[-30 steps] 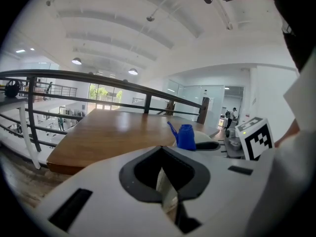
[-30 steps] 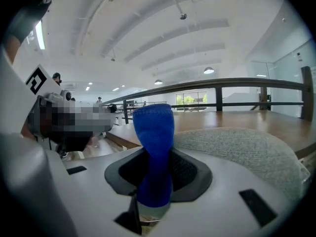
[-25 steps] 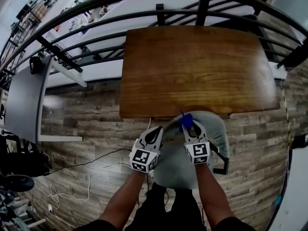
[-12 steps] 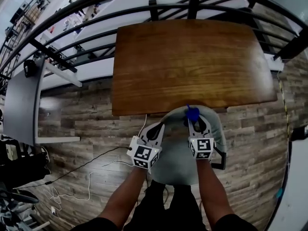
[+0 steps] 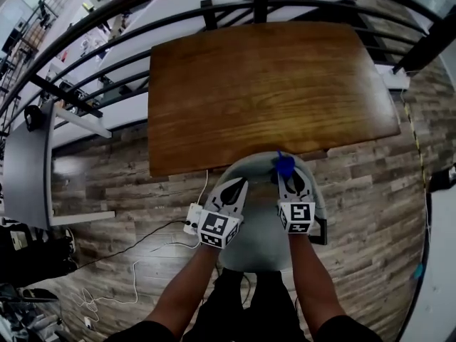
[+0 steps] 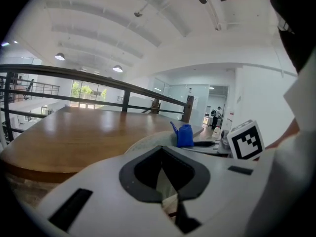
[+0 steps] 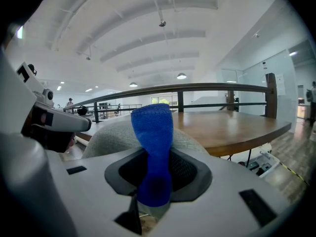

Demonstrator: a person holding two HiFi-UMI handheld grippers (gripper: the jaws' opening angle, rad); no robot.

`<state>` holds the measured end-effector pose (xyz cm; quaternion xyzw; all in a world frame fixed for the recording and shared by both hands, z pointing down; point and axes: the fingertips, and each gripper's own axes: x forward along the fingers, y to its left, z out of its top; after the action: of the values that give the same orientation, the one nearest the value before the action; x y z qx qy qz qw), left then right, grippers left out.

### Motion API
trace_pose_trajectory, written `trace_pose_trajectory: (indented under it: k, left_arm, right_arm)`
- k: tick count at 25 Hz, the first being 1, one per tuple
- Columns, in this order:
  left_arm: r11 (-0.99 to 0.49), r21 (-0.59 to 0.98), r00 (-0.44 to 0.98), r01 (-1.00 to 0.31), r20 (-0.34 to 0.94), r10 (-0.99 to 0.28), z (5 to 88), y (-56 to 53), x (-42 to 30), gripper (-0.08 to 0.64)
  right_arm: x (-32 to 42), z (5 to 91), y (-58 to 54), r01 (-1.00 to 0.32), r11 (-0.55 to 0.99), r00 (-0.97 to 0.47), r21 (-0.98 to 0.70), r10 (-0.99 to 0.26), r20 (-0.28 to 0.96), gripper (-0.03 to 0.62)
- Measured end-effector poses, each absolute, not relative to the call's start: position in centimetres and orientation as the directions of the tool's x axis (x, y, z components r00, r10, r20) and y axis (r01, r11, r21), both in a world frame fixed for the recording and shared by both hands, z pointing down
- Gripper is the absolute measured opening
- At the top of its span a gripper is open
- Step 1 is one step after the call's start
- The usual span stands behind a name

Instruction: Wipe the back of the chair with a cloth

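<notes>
Over the top edge of the chair (image 5: 253, 244), the right gripper (image 5: 290, 180) pinches the blue cloth (image 5: 285, 165); the left gripper (image 5: 234, 189) hovers beside, jaws together, empty. Wiping seems barely begun; the back remains.

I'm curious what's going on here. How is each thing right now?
left gripper: shut, holding nothing.
right gripper: shut on the blue cloth.
blue cloth: pinched, sticking up from the jaws by the top of the chair's back.
chair: upright, back close to the table edge.
table: standing beside the railing.
</notes>
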<state>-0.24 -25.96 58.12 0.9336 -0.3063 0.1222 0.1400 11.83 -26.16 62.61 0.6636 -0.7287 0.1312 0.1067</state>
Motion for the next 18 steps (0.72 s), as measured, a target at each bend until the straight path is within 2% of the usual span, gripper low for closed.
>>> trace_pose_trajectory:
  k: [11, 18]
  left_arm:
    - [-0.822, 0.166, 0.813, -0.544, 0.344, -0.469, 59.7, -23.8, 4.3, 0.005]
    - [-0.812, 0.165, 0.803, -0.56, 0.35, -0.483, 60.1, -23.6, 3.7, 0.005]
  right_arm:
    - [16.0, 63.2, -23.9, -0.999, -0.022, 0.006, -0.04, -0.932, 0.364, 0.117]
    - [17.2, 63.4, -23.5, -0.997, -0.081, 0.071, -0.008, -0.914, 0.401, 0.117]
